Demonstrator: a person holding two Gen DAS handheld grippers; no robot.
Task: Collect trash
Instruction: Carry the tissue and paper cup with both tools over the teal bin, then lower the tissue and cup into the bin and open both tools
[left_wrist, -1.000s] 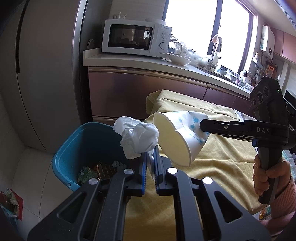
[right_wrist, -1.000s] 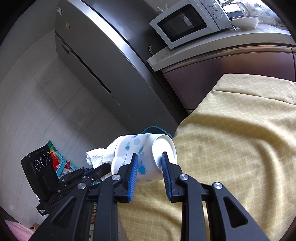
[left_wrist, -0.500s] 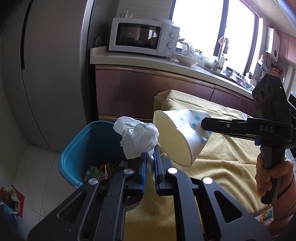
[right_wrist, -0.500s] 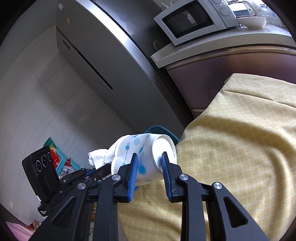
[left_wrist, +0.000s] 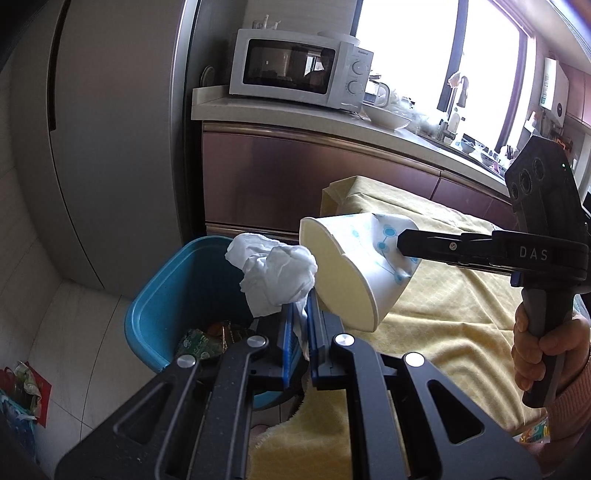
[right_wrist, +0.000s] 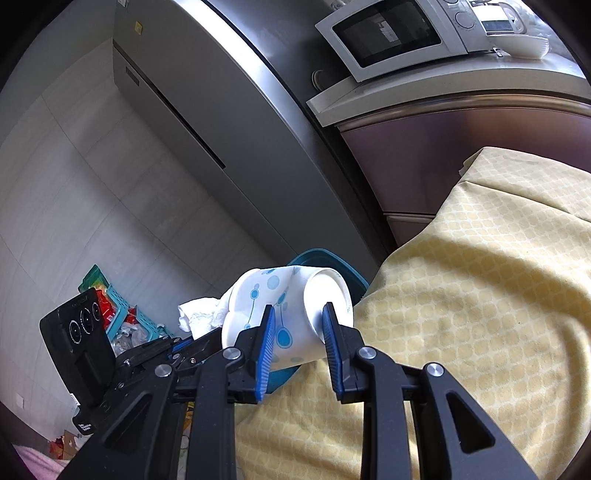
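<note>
hanging over the near rim of the teal bin (left_wrist: 162, 295): crumpled tissue (left_wrist: 275, 280), pinched in the closed left claw (left_wrist: 299, 317). paper cup (right_wrist: 291, 314), lying sideways, mouth toward the bin, squeezed by the right claw (right_wrist: 297, 332), just short of the bin above the yellow-clothed table (right_wrist: 480, 295).

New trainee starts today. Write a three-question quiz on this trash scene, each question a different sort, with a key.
1. True or false: the left hand-held gripper is shut on the crumpled tissue.
2. The right hand-held gripper holds: A) a bottle B) the paper cup C) a spoon
3. Fill in: the blue bin stands on the floor beside the table with the ____ tablecloth.

Key: 1 true; 2 B; 3 yellow.
</note>
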